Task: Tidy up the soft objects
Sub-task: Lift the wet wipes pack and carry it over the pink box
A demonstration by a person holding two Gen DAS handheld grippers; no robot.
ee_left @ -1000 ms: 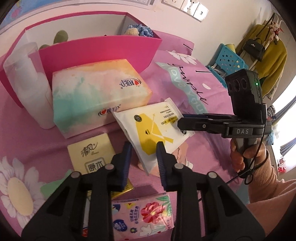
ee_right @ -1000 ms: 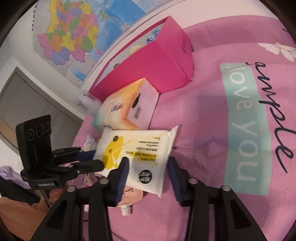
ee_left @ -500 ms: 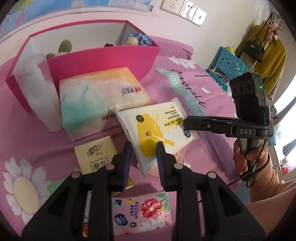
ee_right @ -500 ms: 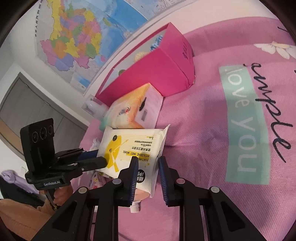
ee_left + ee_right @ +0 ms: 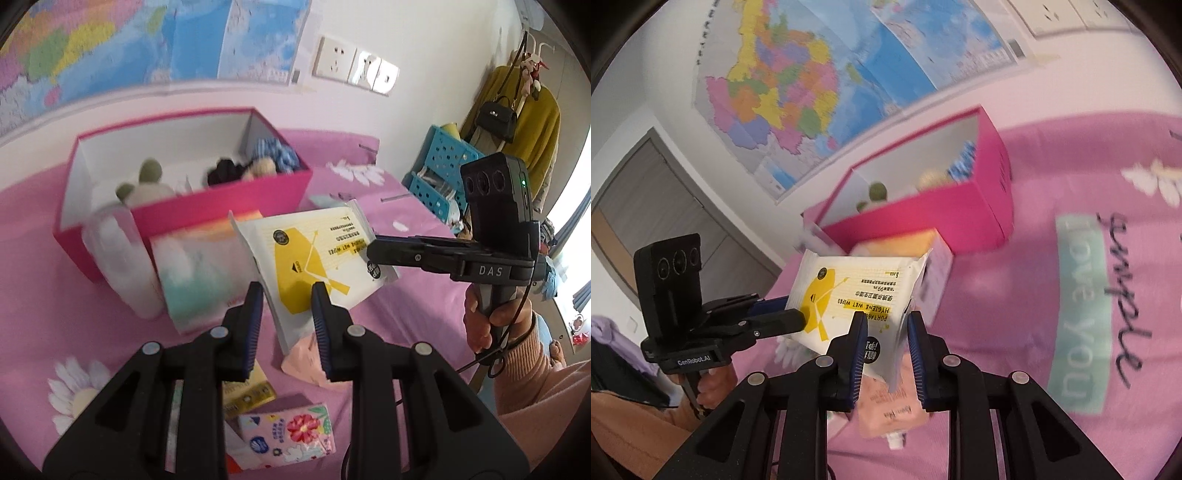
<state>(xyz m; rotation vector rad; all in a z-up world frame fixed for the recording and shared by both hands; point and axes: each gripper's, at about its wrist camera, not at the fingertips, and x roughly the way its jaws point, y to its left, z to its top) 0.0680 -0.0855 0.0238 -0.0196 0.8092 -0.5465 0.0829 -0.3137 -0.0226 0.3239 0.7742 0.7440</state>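
A white and yellow wet wipes pack (image 5: 314,251) (image 5: 857,280) hangs in the air above the pink bedspread, held at two ends. My left gripper (image 5: 288,295) is shut on its near corner. In the right wrist view that same left gripper (image 5: 798,317) clamps the pack's left end. My right gripper (image 5: 886,321) is shut on the pack's other corner, and the left wrist view has this right gripper (image 5: 373,251) coming in from the right. Behind stands an open pink box (image 5: 221,206) (image 5: 923,218) with plush toys and fabric pieces inside.
Under the pack lie a pastel tissue pack (image 5: 199,269) (image 5: 901,245), a peach pouch (image 5: 306,362) (image 5: 890,406), a yellow tissue packet (image 5: 247,391) and a floral tissue packet (image 5: 291,432). A clear roll (image 5: 118,258) leans by the box. A blue crate (image 5: 443,166) stands beyond the bed.
The right gripper's jaws closed on the wet wipes pack. Both grippers then rose together, lifting the pack off the bedspread and tilting it up toward the pink box.
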